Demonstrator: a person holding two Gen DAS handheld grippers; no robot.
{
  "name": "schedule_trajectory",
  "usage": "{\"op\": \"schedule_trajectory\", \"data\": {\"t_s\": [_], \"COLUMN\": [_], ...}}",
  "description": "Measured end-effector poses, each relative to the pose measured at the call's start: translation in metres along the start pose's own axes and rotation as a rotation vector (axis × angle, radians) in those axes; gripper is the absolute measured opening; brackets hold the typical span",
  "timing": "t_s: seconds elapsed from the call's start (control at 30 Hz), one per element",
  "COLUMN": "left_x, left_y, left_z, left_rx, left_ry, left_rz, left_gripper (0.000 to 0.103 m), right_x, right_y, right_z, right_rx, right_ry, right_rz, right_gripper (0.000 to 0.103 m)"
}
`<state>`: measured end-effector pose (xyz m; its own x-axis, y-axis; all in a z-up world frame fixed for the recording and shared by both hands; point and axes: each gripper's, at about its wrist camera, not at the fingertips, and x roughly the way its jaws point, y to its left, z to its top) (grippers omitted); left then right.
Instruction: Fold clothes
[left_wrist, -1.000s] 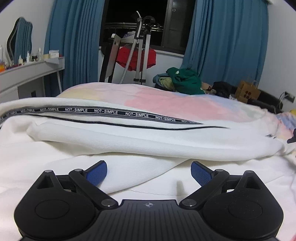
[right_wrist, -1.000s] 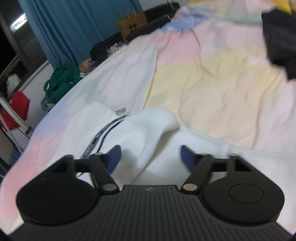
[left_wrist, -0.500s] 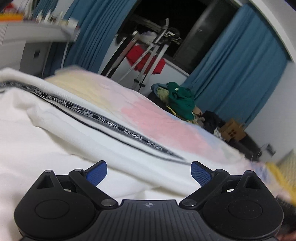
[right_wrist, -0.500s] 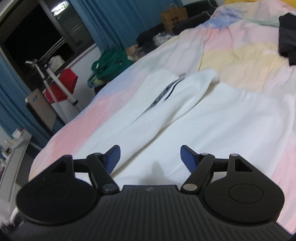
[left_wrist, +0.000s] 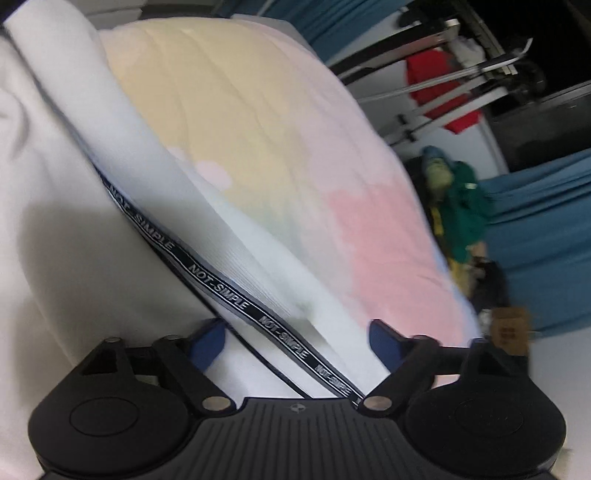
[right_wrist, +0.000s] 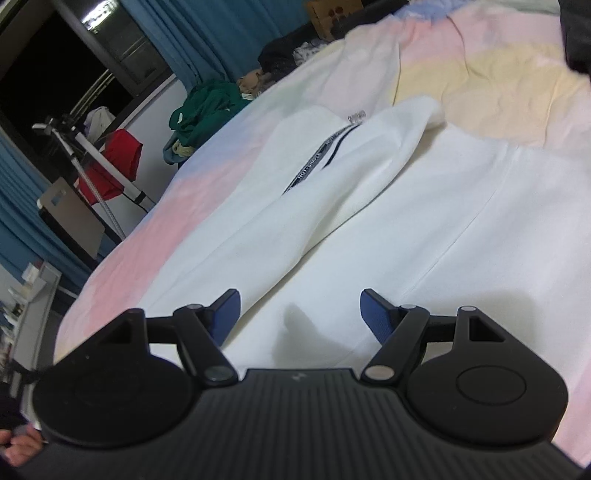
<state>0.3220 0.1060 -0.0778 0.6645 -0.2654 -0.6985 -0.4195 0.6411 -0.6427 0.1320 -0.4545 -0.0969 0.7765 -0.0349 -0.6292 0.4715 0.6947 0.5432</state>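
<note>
White knit garment, soft and limp, spread over bed; best pinched at hem edge. Left tongs and right tongs wide, holding nothing.

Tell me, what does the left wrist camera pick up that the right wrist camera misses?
Only the left wrist view makes the black tape on the white garment readable: NOT-SIMPLE. Only the right wrist view shows the zipper pull, a dark item at the bed's far corner, and a person's fingers at the lower left. Both show the pastel bedspread, red cloth on the rack, green clothing pile, and their own open gripper: left, right.
</note>
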Motion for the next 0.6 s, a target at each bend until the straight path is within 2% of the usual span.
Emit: {"op": "schedule_trajectory", "data": {"t_s": [0.03, 0.07, 0.1, 0.2, 0.3, 0.43, 0.53, 0.6], "left_x": [0.002, 0.003, 0.005, 0.010, 0.015, 0.026, 0.051, 0.060], "left_y": [-0.004, -0.009, -0.013, -0.026, -0.039, -0.054, -0.054, -0.048], "left_z": [0.003, 0.007, 0.010, 0.020, 0.029, 0.042, 0.042, 0.039], "left_rx": [0.009, 0.018, 0.028, 0.055, 0.083, 0.140, 0.201, 0.227], "left_ry": [-0.015, -0.029, -0.044, -0.088, -0.132, -0.204, -0.184, -0.165], "left_rz": [0.014, 0.029, 0.043, 0.086, 0.129, 0.176, 0.222, 0.221], "left_gripper": [0.065, 0.047, 0.037, 0.021, 0.016, 0.015, 0.015, 0.017], "right_x": [0.003, 0.006, 0.008, 0.010, 0.010, 0.012, 0.015, 0.018], "right_y": [-0.002, -0.004, -0.005, -0.009, -0.008, -0.010, -0.011, -0.012], "right_z": [0.001, 0.001, 0.000, -0.001, -0.002, 0.000, 0.000, 0.002], "right_rx": [0.013, 0.026, 0.038, 0.070, 0.074, 0.083, 0.090, 0.090], "right_ry": [0.006, 0.014, 0.024, 0.039, 0.037, 0.034, 0.032, 0.038], "right_rz": [0.000, 0.002, 0.005, 0.012, 0.020, 0.021, 0.020, 0.020], "right_gripper": [0.074, 0.074, 0.074, 0.074, 0.074, 0.074, 0.074, 0.074]}}
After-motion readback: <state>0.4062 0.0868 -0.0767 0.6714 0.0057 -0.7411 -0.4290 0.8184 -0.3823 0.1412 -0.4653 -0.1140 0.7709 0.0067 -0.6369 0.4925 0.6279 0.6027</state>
